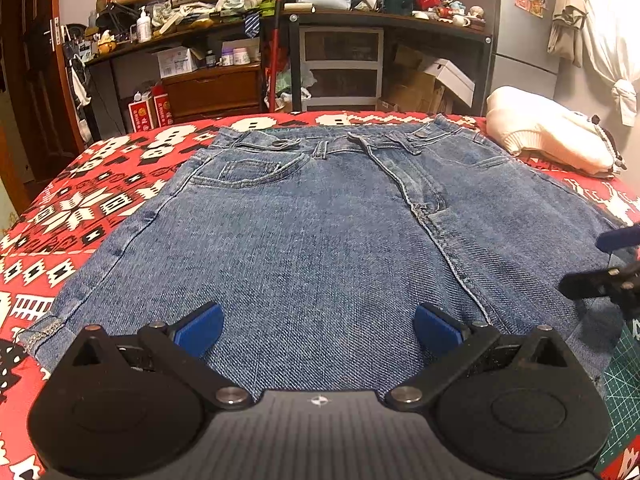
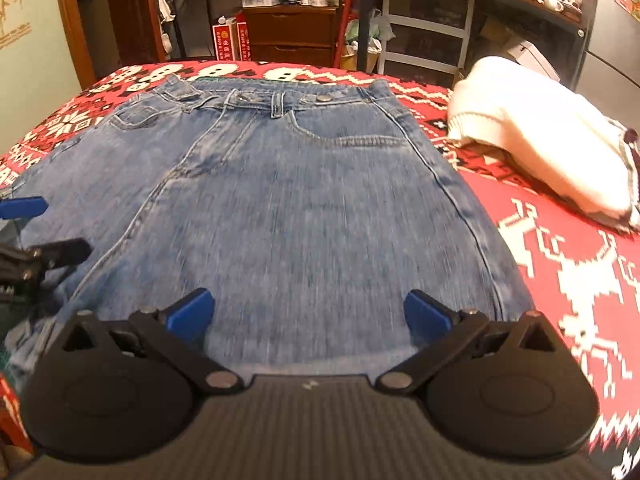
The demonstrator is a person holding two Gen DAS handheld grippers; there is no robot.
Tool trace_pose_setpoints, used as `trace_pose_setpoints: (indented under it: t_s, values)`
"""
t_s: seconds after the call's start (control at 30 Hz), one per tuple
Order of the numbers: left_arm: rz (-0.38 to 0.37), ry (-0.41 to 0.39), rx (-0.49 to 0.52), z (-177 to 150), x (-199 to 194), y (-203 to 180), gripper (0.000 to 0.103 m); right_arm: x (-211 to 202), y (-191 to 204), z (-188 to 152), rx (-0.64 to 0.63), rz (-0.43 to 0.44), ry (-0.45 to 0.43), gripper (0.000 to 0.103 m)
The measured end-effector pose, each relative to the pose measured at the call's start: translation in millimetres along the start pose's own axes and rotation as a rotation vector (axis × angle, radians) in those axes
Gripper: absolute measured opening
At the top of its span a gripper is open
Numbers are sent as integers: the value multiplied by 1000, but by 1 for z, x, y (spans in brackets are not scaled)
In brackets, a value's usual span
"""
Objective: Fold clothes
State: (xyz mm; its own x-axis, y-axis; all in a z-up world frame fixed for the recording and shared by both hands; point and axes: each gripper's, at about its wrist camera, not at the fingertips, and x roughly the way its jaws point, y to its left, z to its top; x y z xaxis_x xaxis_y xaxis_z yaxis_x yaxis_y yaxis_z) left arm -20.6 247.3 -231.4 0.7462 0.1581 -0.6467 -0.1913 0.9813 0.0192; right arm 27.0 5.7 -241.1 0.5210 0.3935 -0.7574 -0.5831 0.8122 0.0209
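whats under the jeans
The jeans lie flat on a red, white and black patterned blanket, which shows around them on the left, right and far sides. Whatever lies beneath the denim itself is covered.

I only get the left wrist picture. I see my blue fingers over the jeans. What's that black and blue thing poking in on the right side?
Observer: That is the right gripper. Its own camera shows it open above the jeans, nothing held.
Operator: Is there more blanket past the jeans on that side?
Observer: Yes. The right wrist view shows the red blanket there with big white deer figures on it.
Operator: And the white sweater?
Observer: The white sweater lies apart from the jeans, with a strip of blanket between them.
Operator: Does my gripper show up too?
Observer: Yes, the left gripper is open, and part of it pokes in at the left edge of that view.
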Motion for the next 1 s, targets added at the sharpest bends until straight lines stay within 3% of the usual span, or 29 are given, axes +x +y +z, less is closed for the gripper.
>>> trace_pose_setpoints:
  t_s: [0.4,0.57,1.0]
  values:
    - [34,142,-38,18,6,-3,103,-1,-2,10,17,-7,99,103]
    - [39,124,-43,14,5,-3,103,3,-2,18,26,-14,148,103]
    - [123,178,-130,29,14,-10,103,1,1,14,50,-43,127,103]
